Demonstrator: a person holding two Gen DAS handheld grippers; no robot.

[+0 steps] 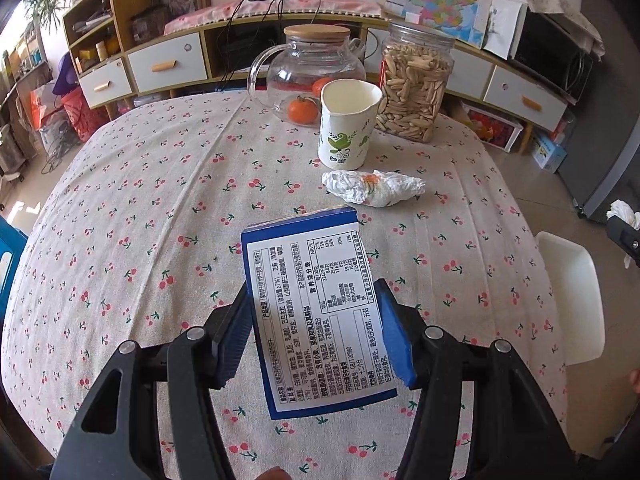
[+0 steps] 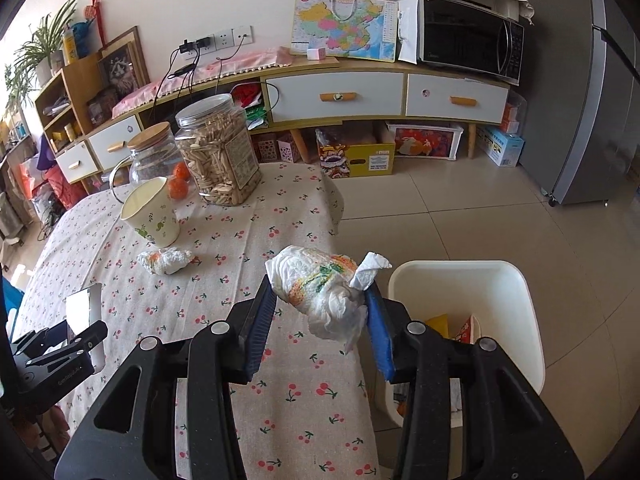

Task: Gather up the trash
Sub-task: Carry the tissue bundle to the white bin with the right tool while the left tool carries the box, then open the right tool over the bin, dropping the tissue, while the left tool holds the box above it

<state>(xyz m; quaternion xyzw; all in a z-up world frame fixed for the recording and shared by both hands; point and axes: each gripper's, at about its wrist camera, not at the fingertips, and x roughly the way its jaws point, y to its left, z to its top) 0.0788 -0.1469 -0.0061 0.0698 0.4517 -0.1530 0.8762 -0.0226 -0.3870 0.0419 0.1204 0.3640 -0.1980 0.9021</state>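
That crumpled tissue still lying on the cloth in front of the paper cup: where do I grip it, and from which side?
Grip the crumpled tissue across its thick middle, coming down from above with the fingers spanning its short width. It lies flat and elongated, tapering at the ends, so the centre probably gives the fullest bite. The paper cup stands just behind it, so keep to the near side.

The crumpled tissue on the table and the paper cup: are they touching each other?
Apart. In the left wrist view a strip of bare tablecloth shows between the crumpled tissue and the base of the paper cup.
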